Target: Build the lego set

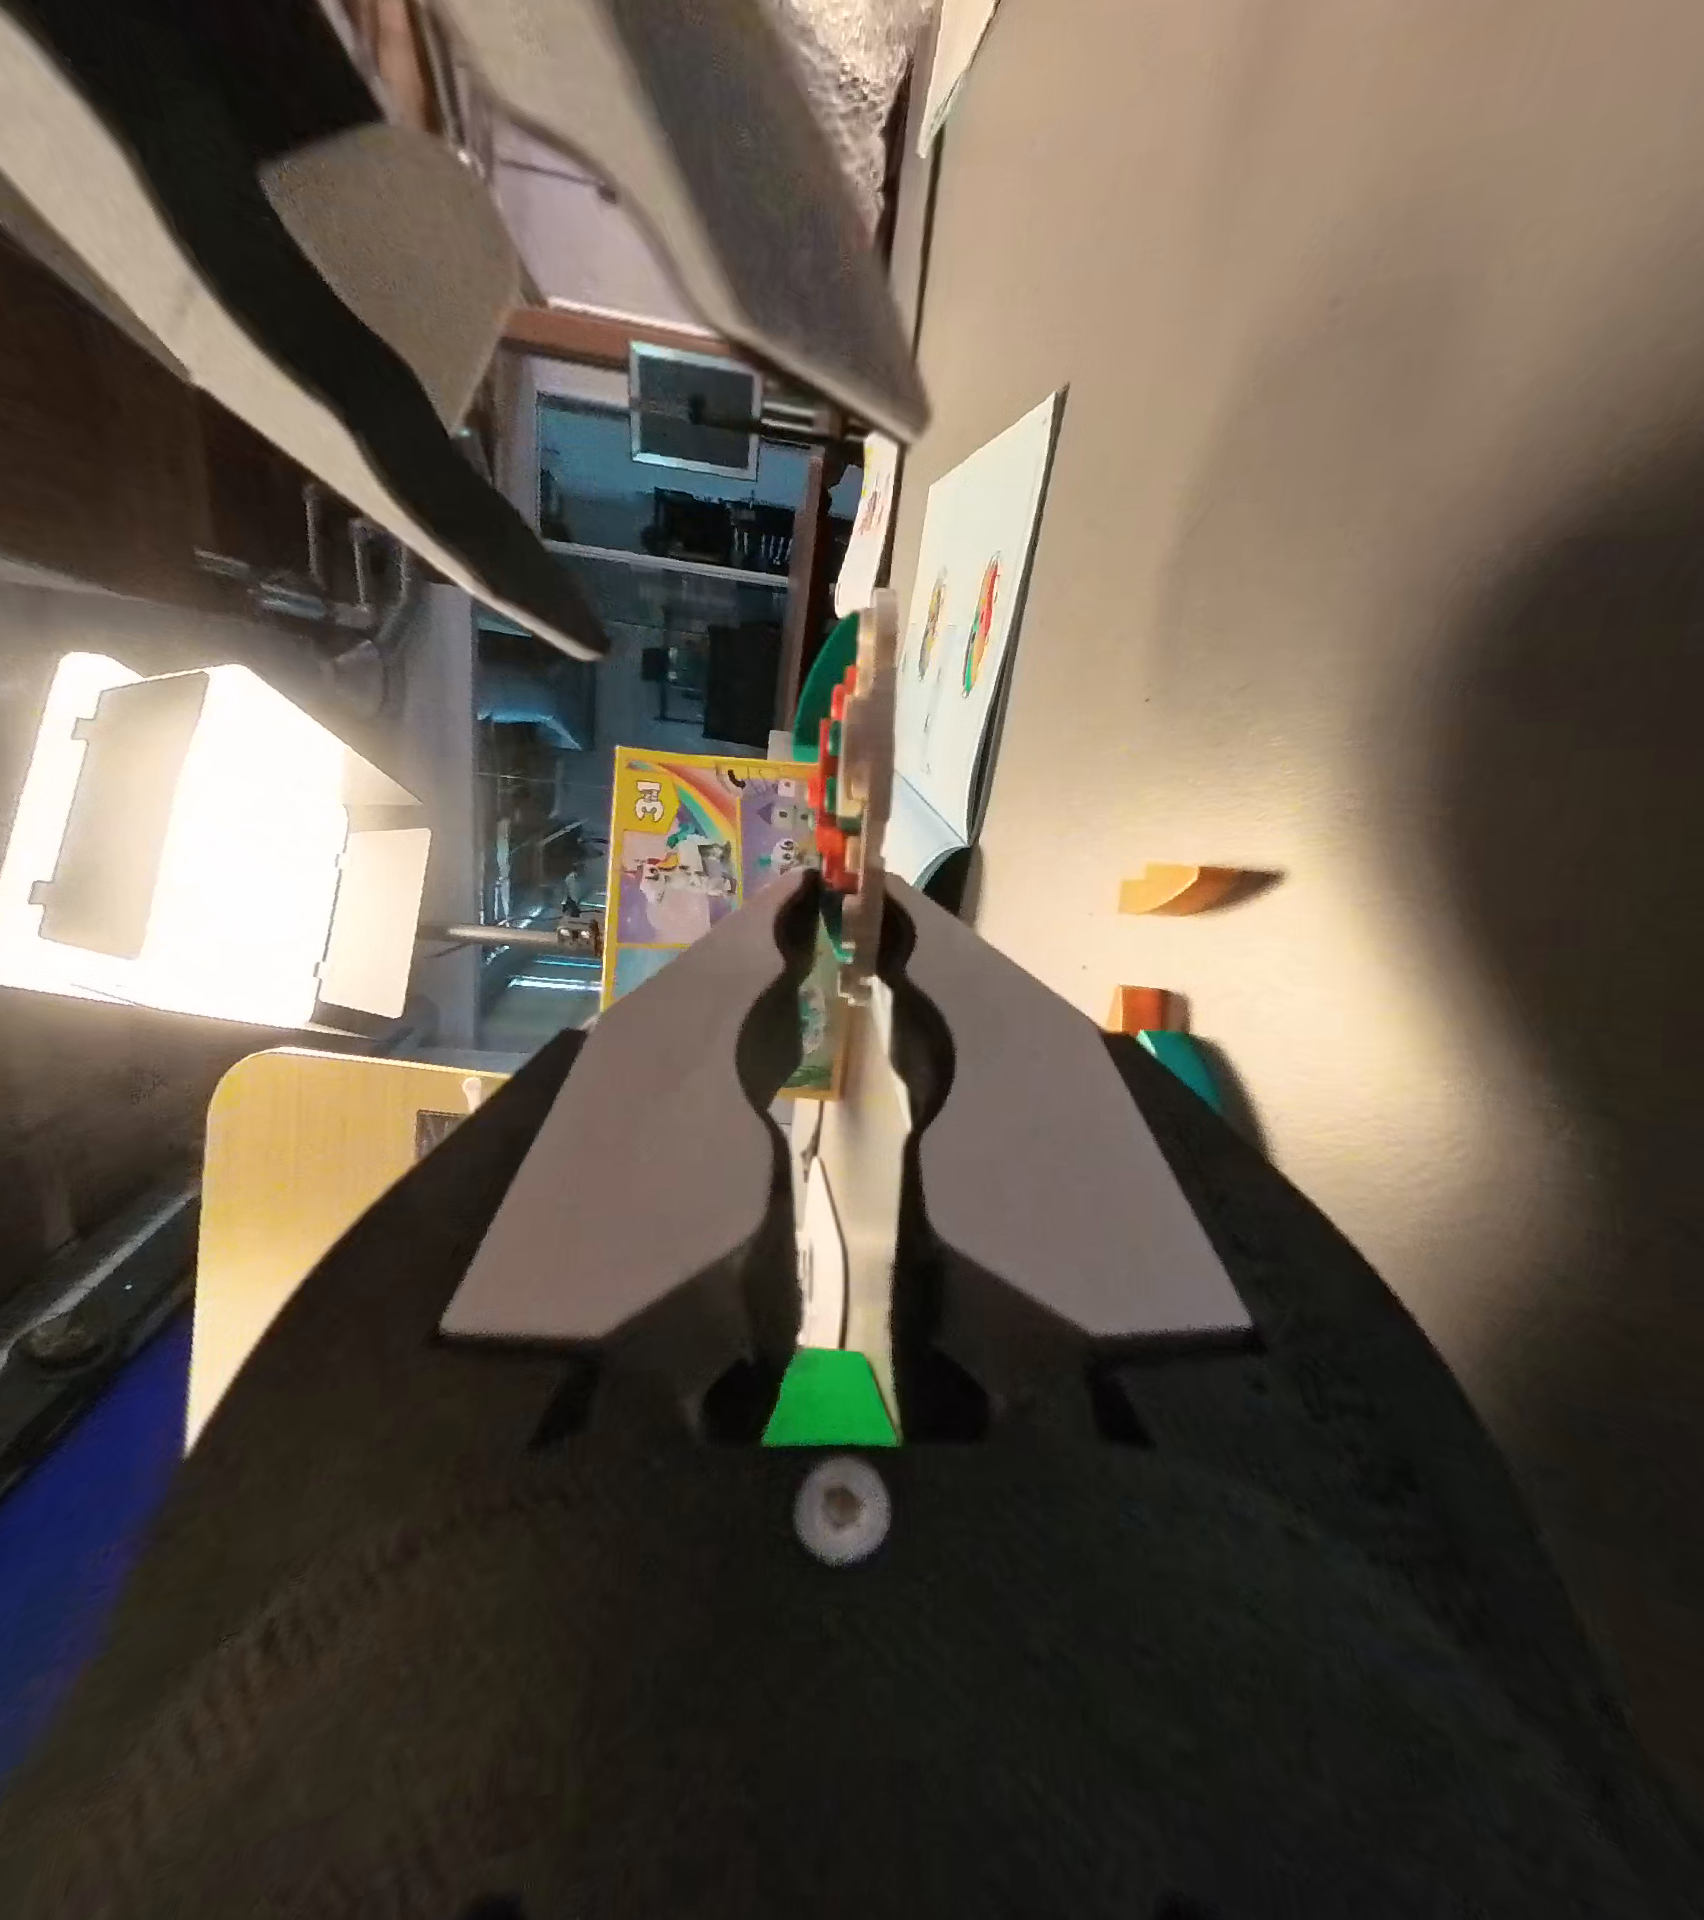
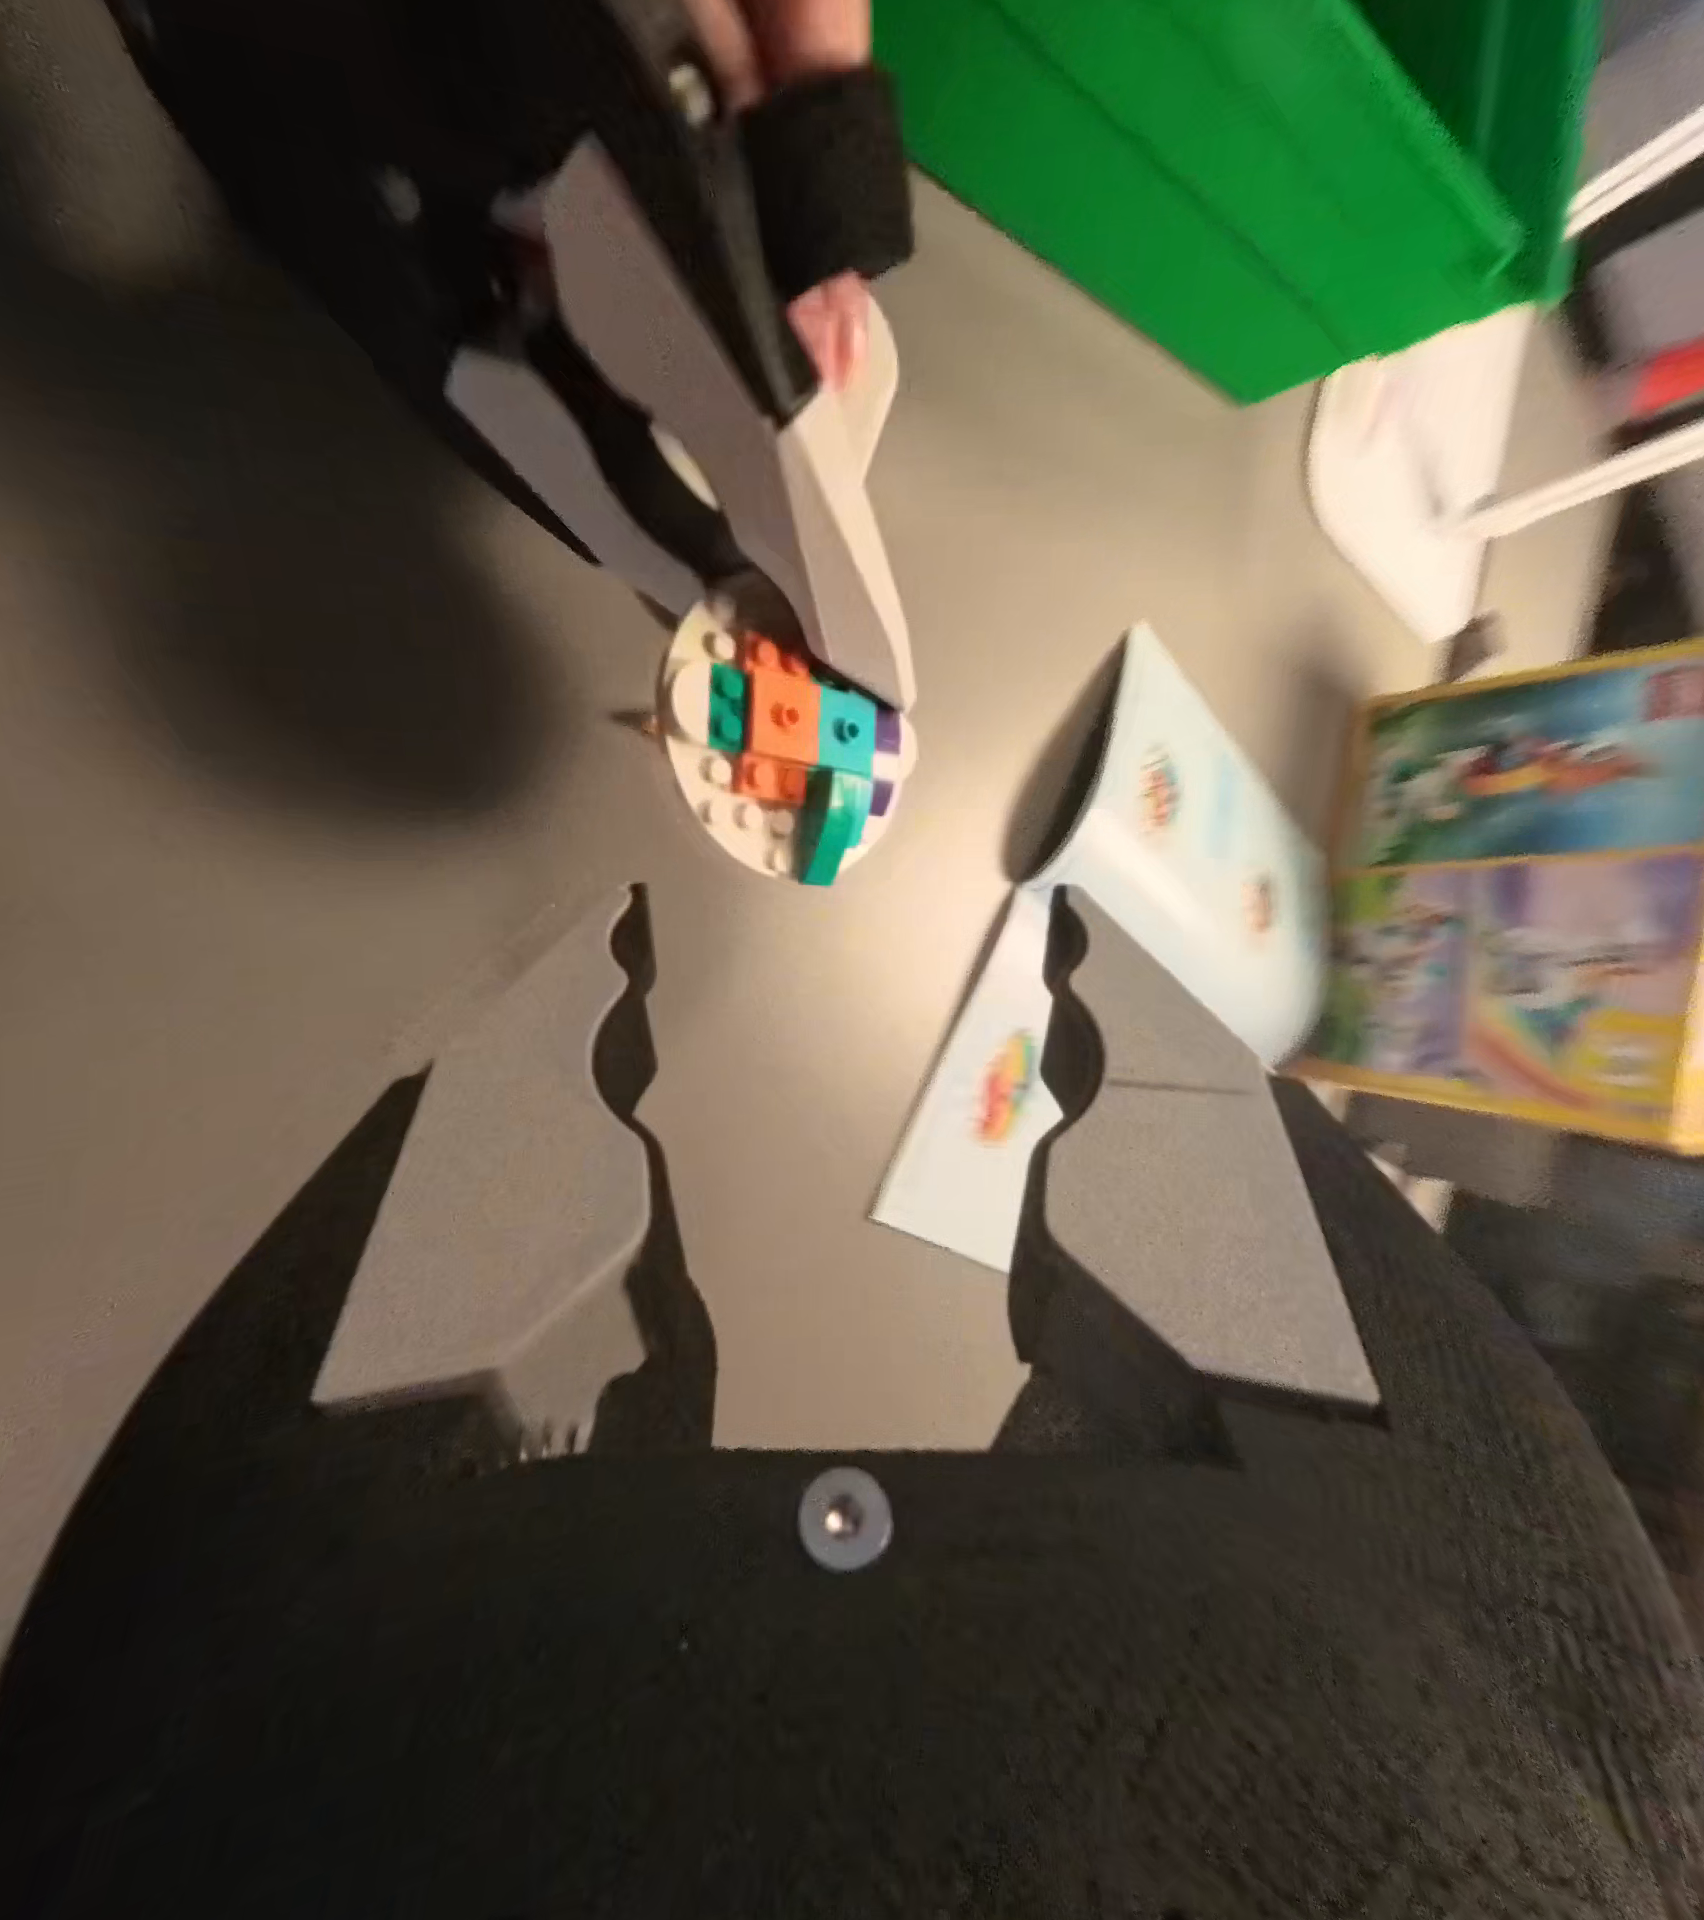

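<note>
My left gripper (image 1: 848, 909) is shut on the rim of a round white lego plate (image 1: 874, 727), which I see edge-on, held above the grey table. In the right wrist view the plate (image 2: 713, 800) carries orange (image 2: 780, 712), teal (image 2: 848, 727), dark green and purple bricks. The left gripper (image 2: 806, 634) grips its far side there. My right gripper (image 2: 846, 899) is open and empty, a short way from the plate's near edge. It also shows in the left wrist view (image 1: 749, 530), above the plate.
Loose orange (image 1: 1191, 888) and teal (image 1: 1180, 1060) bricks lie on the table (image 1: 1347, 623). An open instruction booklet (image 2: 1170, 831) and the yellow lego box (image 2: 1534, 883) lie to the right. A green container (image 2: 1222, 156) stands behind. A bright lamp (image 1: 193, 831) shines.
</note>
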{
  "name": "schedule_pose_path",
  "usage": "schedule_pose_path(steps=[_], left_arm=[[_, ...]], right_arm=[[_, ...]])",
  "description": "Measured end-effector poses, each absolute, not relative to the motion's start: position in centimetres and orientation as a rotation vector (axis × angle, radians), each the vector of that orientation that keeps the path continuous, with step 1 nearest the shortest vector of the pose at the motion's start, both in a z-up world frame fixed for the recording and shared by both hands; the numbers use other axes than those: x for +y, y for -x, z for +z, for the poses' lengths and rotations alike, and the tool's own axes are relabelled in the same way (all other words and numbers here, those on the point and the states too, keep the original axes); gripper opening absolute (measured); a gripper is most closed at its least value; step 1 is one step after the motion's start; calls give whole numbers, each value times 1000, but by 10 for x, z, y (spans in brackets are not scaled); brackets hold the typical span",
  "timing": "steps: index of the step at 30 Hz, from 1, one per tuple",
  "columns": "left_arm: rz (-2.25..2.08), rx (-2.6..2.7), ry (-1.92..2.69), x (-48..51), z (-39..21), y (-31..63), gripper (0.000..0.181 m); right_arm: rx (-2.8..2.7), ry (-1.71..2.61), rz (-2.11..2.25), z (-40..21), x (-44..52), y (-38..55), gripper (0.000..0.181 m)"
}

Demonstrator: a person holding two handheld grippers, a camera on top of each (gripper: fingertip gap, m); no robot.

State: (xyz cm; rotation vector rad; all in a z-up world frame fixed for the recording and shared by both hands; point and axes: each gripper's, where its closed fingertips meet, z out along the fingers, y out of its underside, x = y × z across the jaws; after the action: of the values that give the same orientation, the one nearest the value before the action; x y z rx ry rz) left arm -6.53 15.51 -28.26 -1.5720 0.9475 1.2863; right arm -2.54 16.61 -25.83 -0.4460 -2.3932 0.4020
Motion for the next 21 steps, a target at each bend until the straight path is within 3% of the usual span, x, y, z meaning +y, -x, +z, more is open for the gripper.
schedule_pose_path(steps=[6, 21], left_arm=[[1251, 928, 1585, 155, -283, 64, 8], [1164, 911, 1645, 155, -288, 59, 8]], right_arm=[[-2156, 153, 87, -281, 161, 28, 74], [-1980, 145, -30, -285, 158, 45, 16]])
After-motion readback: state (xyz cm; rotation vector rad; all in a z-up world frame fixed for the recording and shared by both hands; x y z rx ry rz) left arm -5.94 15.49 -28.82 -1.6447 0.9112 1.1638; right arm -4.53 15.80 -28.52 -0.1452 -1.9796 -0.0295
